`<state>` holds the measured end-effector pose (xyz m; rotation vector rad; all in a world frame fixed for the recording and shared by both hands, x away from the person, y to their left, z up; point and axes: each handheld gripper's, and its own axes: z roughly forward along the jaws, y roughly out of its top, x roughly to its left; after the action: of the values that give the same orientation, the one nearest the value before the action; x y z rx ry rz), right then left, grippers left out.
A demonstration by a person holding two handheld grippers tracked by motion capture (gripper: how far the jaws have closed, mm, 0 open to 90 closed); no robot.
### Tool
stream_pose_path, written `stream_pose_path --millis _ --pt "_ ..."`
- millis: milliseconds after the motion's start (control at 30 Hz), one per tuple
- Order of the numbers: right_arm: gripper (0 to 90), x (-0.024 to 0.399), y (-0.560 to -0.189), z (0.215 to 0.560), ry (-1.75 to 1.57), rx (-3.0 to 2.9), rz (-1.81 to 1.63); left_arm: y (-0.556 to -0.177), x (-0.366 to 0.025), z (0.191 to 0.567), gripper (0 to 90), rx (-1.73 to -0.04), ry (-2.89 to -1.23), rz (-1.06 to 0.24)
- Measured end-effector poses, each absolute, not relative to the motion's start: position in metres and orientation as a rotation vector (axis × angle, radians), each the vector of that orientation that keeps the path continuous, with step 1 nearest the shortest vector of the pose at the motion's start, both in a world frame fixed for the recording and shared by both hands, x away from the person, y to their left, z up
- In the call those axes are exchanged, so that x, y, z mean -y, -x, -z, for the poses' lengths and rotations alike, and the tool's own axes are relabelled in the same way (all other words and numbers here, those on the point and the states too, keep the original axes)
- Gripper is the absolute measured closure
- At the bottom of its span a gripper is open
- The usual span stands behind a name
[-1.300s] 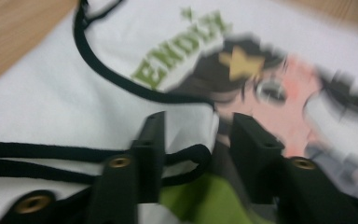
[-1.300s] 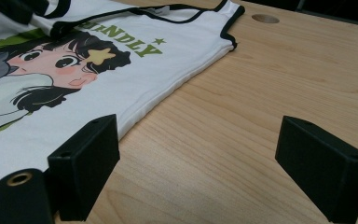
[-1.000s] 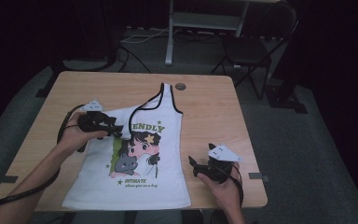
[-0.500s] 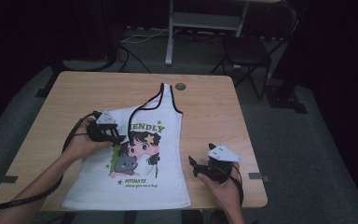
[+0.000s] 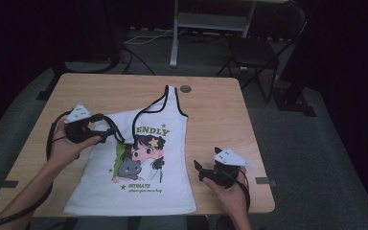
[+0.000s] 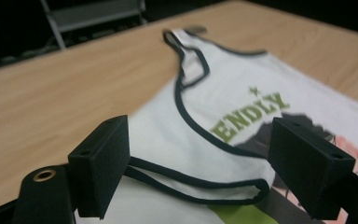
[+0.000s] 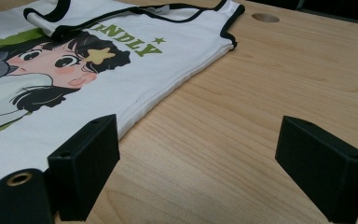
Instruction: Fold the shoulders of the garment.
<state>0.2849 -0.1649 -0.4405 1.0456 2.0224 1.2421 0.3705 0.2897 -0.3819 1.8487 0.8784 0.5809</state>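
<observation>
A white tank top (image 5: 143,177) with black trim and a cartoon print lies flat on the wooden table (image 5: 220,110). Its left strap (image 5: 124,127) is folded over onto the chest and hides the start of the green lettering. My left gripper (image 5: 109,134) hovers at the shirt's left edge. Its jaws have just been opening and now stand wide. In the left gripper view the strap loop (image 6: 200,184) lies below and ahead of that gripper (image 6: 200,140), touching neither pad. My right gripper (image 5: 199,170) rests open on bare wood beside the shirt's right hem (image 7: 168,91), nothing between its jaws (image 7: 200,140).
A round cable hole (image 5: 186,88) sits in the table just beyond the shirt's neckline. A dark chair (image 5: 258,52) and a metal stand (image 5: 211,24) stand on the floor behind the table. Bare wood shows to the left and right of the shirt.
My left gripper has drawn back to the left off the shirt's chest and its jaws have widened, leaving the strap folded on the print. The right gripper has stayed put.
</observation>
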Motion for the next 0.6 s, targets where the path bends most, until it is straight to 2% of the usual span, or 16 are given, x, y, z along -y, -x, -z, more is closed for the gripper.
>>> stream_pose_path --millis 600 --pt "12.9 0.165 -0.285 0.440 -1.048 -2.022 -1.238 -0.345 -0.337 0.366 20.8 -0.928 -1.737 -0.660"
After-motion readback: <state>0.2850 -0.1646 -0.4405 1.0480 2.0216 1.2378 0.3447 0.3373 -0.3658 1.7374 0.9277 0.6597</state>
